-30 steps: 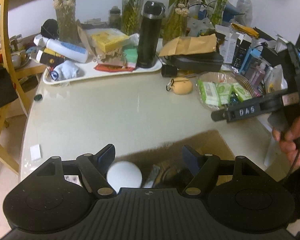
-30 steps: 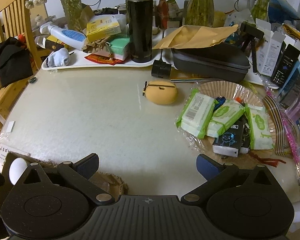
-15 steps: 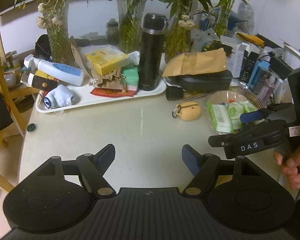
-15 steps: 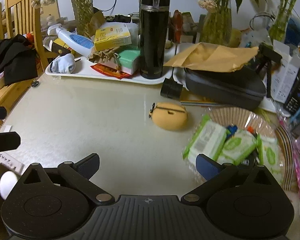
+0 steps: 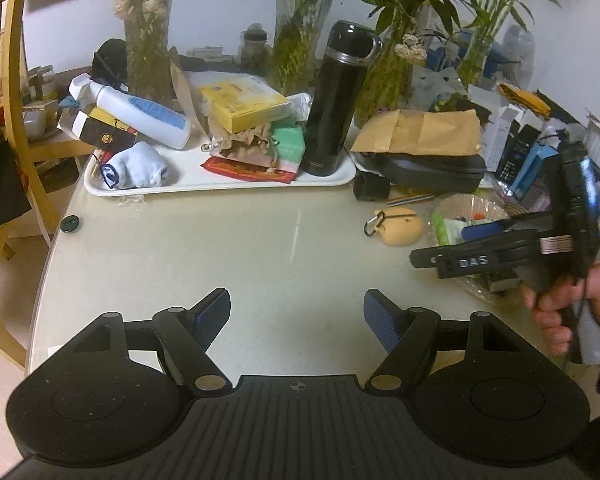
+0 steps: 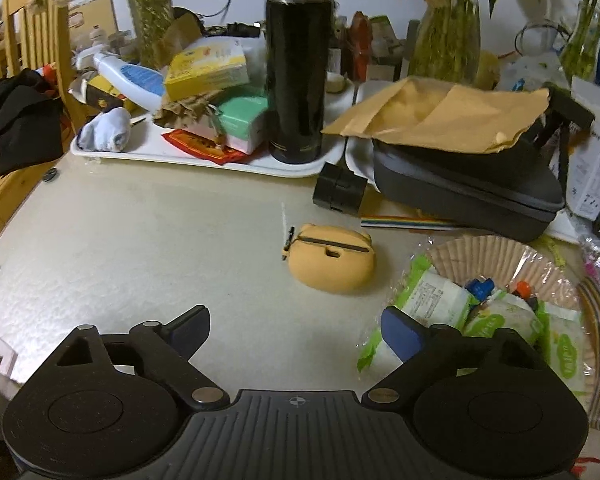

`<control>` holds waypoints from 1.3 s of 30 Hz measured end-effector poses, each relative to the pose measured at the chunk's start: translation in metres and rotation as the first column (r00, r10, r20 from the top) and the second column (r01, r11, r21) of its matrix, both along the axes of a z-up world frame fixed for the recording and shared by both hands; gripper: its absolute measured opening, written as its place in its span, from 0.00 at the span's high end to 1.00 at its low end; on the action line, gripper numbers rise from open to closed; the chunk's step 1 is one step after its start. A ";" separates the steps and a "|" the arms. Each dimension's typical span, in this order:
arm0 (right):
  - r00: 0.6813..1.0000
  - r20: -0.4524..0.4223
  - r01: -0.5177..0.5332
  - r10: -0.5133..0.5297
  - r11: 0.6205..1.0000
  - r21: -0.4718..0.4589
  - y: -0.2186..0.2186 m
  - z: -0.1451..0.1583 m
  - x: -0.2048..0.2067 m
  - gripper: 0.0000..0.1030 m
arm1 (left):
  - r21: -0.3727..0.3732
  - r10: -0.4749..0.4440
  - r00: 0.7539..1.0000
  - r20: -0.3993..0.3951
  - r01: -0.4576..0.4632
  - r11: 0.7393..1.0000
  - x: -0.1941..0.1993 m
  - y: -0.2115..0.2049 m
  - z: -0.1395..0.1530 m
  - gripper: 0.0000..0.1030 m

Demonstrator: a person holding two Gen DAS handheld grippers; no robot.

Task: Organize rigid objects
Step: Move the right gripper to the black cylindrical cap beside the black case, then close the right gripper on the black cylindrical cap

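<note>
A small yellow case (image 6: 332, 262) with a black clip lies on the pale table (image 6: 140, 248), just ahead of my right gripper (image 6: 296, 326). That gripper's jaws are closing with nothing between them. In the left wrist view the same yellow case (image 5: 400, 224) sits right of centre, and my left gripper (image 5: 296, 312) hovers open and empty over bare tabletop. A hand (image 5: 560, 312) holds the right gripper (image 5: 480, 240) at that view's right edge. A tall black flask (image 6: 298, 60) stands on a white tray (image 6: 172, 156).
The tray also carries a yellow box (image 6: 206, 66), a white bottle (image 6: 130, 80), a green box (image 6: 240, 120) and a rolled sock (image 6: 106, 128). A dark zip case (image 6: 468, 184) under a brown envelope, a black cap (image 6: 340, 192) and a basket of wipes (image 6: 496, 292) crowd the right. Wooden chairs (image 5: 4, 92) stand left.
Both grippers have moved forward over the table, away from the white ball and brown bag at its near edge. The yellow case now looms larger. The right jaws have narrowed slightly.
</note>
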State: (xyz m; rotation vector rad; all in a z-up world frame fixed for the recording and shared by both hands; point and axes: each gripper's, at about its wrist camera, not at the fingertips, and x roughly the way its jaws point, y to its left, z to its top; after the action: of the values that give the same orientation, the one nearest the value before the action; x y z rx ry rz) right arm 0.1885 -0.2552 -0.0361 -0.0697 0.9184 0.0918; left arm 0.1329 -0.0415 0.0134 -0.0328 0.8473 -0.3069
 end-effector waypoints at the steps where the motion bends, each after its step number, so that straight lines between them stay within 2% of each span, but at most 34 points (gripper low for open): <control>1: 1.000 -0.003 0.005 -0.005 1.000 0.005 -0.002 -0.002 0.004 0.12 | -0.003 0.001 1.000 0.000 -0.001 1.000 0.000 0.000 0.001 0.29; 9: 1.000 0.002 0.009 -0.009 0.999 0.037 -0.009 -0.012 0.026 0.14 | -0.010 0.004 1.000 -0.024 -0.005 1.000 0.001 0.000 0.003 0.29; 15: 0.998 0.057 0.003 -0.005 0.999 0.042 -0.003 -0.014 0.041 0.15 | 0.003 -0.003 1.000 -0.031 0.003 1.000 0.001 -0.001 0.003 0.29; 25: 0.980 0.163 0.105 -0.114 0.993 0.060 -0.005 -0.025 0.078 0.19 | -0.004 0.007 0.998 -0.057 -0.007 1.000 0.005 0.004 0.003 0.29; 39: 0.968 0.132 0.206 -0.215 0.976 0.074 -0.020 -0.053 0.119 0.37 | -0.018 0.020 0.996 -0.090 -0.021 1.000 0.007 0.013 0.000 0.29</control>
State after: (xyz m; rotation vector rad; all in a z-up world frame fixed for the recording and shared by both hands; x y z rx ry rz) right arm 0.3076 -0.2748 -0.0888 0.0762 0.7781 -0.0827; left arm 0.1397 -0.0286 0.0136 -0.0730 0.9329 -0.2958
